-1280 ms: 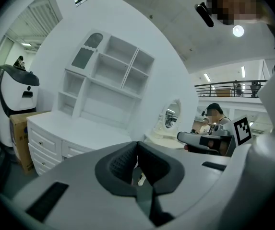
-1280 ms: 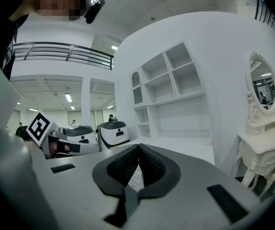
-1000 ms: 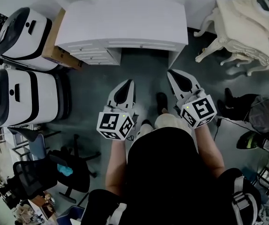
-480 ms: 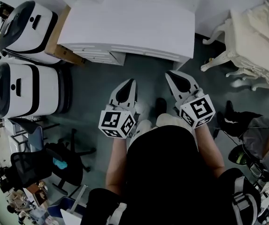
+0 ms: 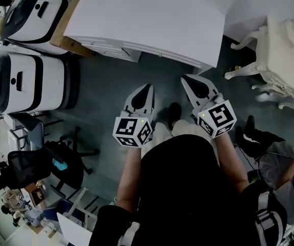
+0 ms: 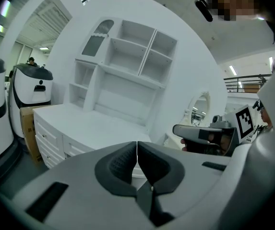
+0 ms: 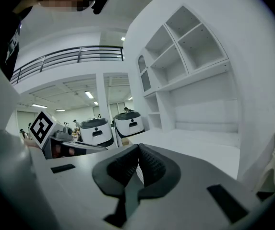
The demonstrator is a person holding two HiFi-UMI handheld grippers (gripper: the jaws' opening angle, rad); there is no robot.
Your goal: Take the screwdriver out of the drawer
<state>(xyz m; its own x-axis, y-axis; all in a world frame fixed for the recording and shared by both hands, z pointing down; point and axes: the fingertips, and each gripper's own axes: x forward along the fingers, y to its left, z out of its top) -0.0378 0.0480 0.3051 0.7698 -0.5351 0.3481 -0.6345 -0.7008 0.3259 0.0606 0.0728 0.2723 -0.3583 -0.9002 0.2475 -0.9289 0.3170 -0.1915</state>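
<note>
no screwdriver on show in any view, so where it lies cannot be told; the drawers (image 5: pixel 113 49) at the front of the white desk (image 5: pixel 152 19) are all pushed in, their small knobs facing out in the left gripper view. the tabletop is plain white, and a white hutch (image 6: pixel 127 66) with open shelves stands at its back. in front of the desk, over the grey floor (image 5: pixel 111 96), the left gripper (image 5: pixel 147 87) and the right gripper (image 5: pixel 185 79) sit side by side, apart from each other and short of the desk edge, both nosed toward it. left fingers are pressed together with nothing between them, just a hairline seam; right fingers meet tip to tip as well, empty. the marker cubes ride at the near ends, and the person's black top fills the lower middle of the head view. out to the left, two white rounded machines (image 5: pixel 26 81) stand beside the desk, with a cardboard box (image 5: pixel 67 32) wedged between the upper one and the desk. a black office chair (image 5: pixel 52 165) sits lower left, and an ornate cream furniture piece (image 5: pixel 285 60) with curved legs stands off to the right
</note>
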